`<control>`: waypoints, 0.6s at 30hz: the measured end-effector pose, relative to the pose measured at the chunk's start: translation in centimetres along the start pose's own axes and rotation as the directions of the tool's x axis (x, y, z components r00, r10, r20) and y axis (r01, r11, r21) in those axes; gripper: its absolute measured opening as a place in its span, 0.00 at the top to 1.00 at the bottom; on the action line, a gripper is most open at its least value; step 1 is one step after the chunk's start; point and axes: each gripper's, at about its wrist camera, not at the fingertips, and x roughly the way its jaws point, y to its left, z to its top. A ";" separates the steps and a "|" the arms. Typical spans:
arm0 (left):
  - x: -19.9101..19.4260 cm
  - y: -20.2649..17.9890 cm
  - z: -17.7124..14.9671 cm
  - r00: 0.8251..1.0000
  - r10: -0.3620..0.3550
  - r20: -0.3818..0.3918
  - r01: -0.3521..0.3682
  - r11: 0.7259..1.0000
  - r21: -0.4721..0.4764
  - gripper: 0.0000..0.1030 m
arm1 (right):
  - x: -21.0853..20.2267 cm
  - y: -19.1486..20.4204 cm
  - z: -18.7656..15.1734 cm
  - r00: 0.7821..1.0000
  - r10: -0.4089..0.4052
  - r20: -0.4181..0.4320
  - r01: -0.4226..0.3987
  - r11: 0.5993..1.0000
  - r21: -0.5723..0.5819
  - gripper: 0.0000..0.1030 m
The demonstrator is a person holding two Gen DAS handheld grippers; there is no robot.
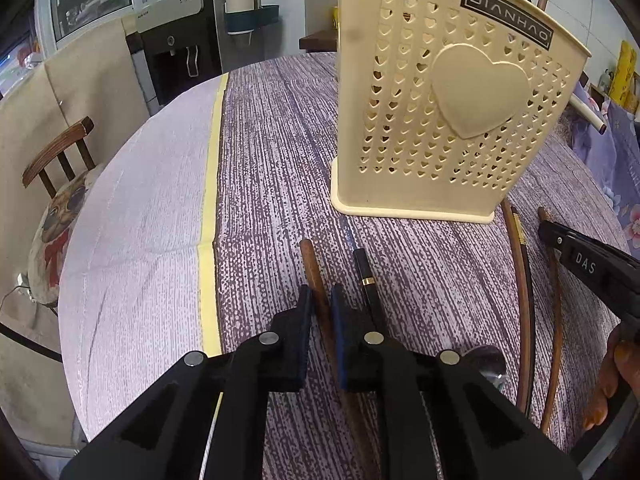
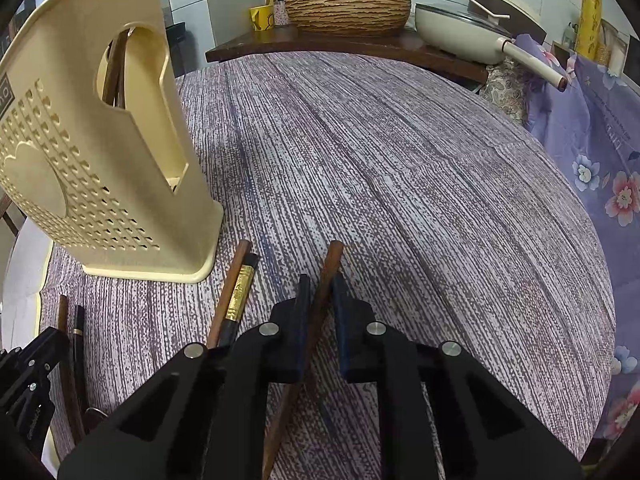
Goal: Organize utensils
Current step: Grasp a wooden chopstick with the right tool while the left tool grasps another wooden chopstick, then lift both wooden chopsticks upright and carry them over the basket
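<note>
1. The left claw (image 1: 320, 300) stood low over the table (image 1: 260, 160), its two fingers narrowly apart with a brown wooden chopstick (image 1: 316, 276) between them. Whether the pads already pressed on it, I cannot tell; the gap looked almost only as wide as the stick.
2. This chopstick lay flat on the table, its long axis running along the fingers toward the cream utensil holder (image 1: 452, 120), which stood upright just beyond its far end and a little to the right.
3. A black chopstick with a gold band (image 1: 366, 276) lay just beside the brown one, outside the left claw's right finger.
4. The right claw (image 2: 320, 296) was a little wider open around another brown chopstick (image 2: 326, 280), which crossed the gap at a slight slant; the pads seemed not to be closed on it.
5. Near the holder's base, a brown stick and a black gold-decorated chopstick (image 2: 240, 292) lay together, to the left of the right claw.
6. The holder already contained some dark sticks, visible through its side opening.
7. In my judgement the left claw was nearer to a finished grasp, and the holder was closer to it.
</note>
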 end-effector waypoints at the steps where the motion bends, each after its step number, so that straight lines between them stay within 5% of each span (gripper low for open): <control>1: 0.0 -0.1 0.0 1.000 -0.001 -0.001 0.001 1.000 0.001 0.90 | 0.0 0.0 0.0 1.000 0.000 0.003 0.000 1.000 -0.003 0.88; 18: -0.1 -0.6 -0.3 1.000 0.003 0.013 -0.003 1.000 -0.006 0.90 | -0.1 0.4 -0.1 1.000 -0.001 0.012 0.002 1.000 -0.008 0.89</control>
